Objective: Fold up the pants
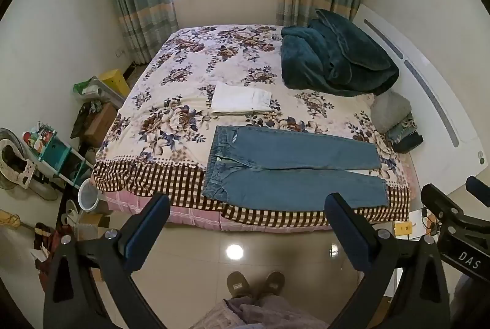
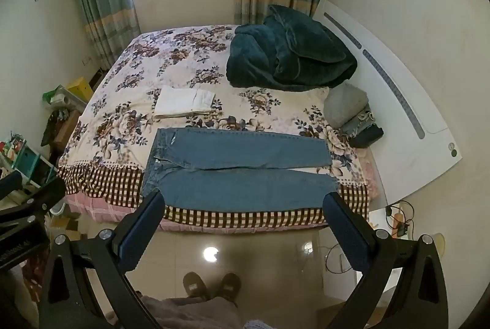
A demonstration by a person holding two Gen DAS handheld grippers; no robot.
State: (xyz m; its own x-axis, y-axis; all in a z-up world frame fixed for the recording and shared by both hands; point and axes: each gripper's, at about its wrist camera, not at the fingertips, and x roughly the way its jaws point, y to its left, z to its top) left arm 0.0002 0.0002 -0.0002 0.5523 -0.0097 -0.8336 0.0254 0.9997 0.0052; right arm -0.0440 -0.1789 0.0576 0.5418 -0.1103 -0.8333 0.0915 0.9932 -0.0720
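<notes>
Blue jeans [image 1: 291, 168] lie flat and spread on the near edge of the bed, waist to the left, both legs running to the right; they also show in the right wrist view [image 2: 242, 166]. My left gripper [image 1: 248, 203] is open and empty, held above the floor short of the bed edge. My right gripper [image 2: 245, 202] is open and empty too, at the same distance from the jeans. The right gripper's body shows at the right edge of the left wrist view [image 1: 453, 225].
The bed has a floral cover [image 1: 183, 75]. Folded white pants [image 1: 242, 99] lie behind the jeans. A dark green blanket [image 1: 333, 56] is heaped at the headboard, with folded clothes [image 1: 401, 130] beside it. Clutter and a shelf [image 1: 55, 151] stand at left. My slippered feet [image 1: 254, 283] are on the tiled floor.
</notes>
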